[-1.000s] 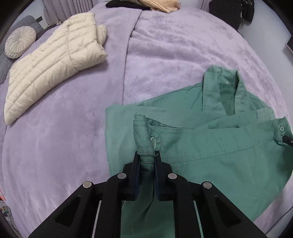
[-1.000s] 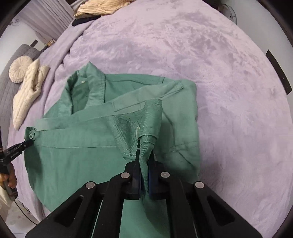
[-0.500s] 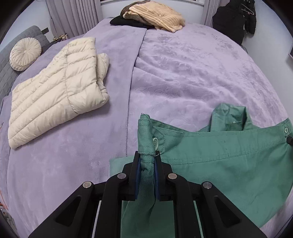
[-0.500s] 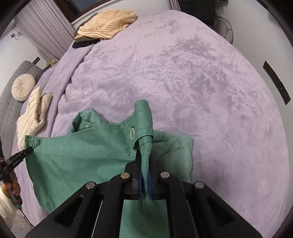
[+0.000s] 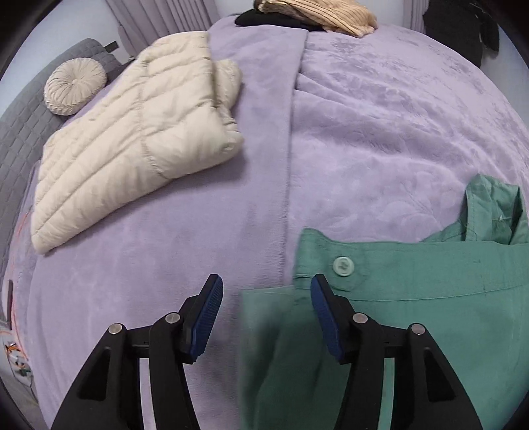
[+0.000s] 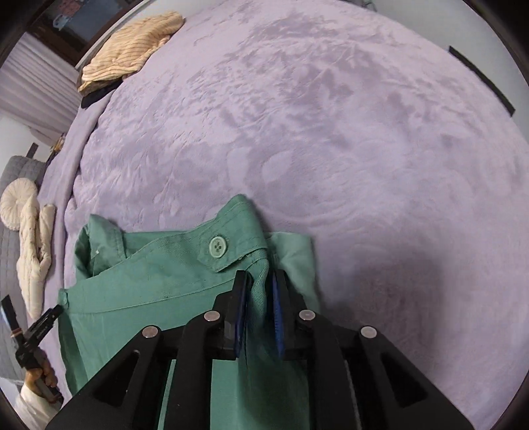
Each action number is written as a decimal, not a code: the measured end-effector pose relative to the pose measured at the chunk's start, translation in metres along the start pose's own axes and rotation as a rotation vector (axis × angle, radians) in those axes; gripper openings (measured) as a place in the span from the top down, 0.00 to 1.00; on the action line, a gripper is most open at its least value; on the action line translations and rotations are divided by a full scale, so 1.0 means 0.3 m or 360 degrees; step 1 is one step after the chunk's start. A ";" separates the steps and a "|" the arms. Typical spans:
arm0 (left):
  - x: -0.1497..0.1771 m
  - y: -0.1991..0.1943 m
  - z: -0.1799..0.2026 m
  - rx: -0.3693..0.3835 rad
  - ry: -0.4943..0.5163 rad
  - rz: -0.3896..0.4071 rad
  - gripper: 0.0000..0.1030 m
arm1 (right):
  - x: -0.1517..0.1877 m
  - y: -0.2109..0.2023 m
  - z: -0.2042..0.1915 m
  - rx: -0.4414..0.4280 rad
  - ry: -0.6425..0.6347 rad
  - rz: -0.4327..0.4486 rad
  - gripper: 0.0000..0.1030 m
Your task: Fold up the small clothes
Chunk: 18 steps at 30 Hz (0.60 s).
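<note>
A green button-up shirt (image 5: 429, 297) lies folded over on the purple bedspread (image 5: 363, 115), its collar at the far right. My left gripper (image 5: 264, 281) hovers over the shirt's left corner, jaws opening wide; the cloth below them is blurred and free of the blue pads (image 5: 206, 314). In the right wrist view the shirt (image 6: 148, 291) shows a buttoned tab (image 6: 218, 247). My right gripper (image 6: 260, 274) is opening too, with a ridge of green cloth still standing between its pads. The left gripper's finger (image 6: 43, 325) and a hand (image 6: 39, 377) show at the left edge.
A cream puffer jacket (image 5: 132, 132) lies folded at the left of the bed, with a round cushion (image 5: 76, 86) on grey upholstery behind it. A beige striped garment (image 5: 324, 13) rests on a black one at the far end. A dark coat (image 5: 463, 26) hangs at the far right.
Both grippers carried the shirt's edge toward the collar and sank to the bed. The left jaws sprang apart and let the cloth go. The right jaws parted a little.
</note>
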<state>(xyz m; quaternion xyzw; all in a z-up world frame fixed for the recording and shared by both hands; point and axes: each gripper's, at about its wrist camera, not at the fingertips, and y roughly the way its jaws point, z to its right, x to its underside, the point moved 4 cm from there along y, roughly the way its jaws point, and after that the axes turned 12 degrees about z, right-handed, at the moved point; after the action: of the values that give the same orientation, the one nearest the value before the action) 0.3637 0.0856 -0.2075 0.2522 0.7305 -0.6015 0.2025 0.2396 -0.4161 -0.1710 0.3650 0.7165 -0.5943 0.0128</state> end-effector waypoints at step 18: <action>0.501 -0.302 0.505 0.0625 0.0185 -0.0279 0.44 | 0.680 -0.075 -0.471 -0.0567 -0.0293 -0.0472 0.88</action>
<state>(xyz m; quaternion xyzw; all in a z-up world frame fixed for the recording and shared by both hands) 0.1883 -0.0575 -0.2567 0.2566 0.6289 -0.7319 0.0541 0.1366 -0.1914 -0.2030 0.1922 0.8515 -0.4848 0.0548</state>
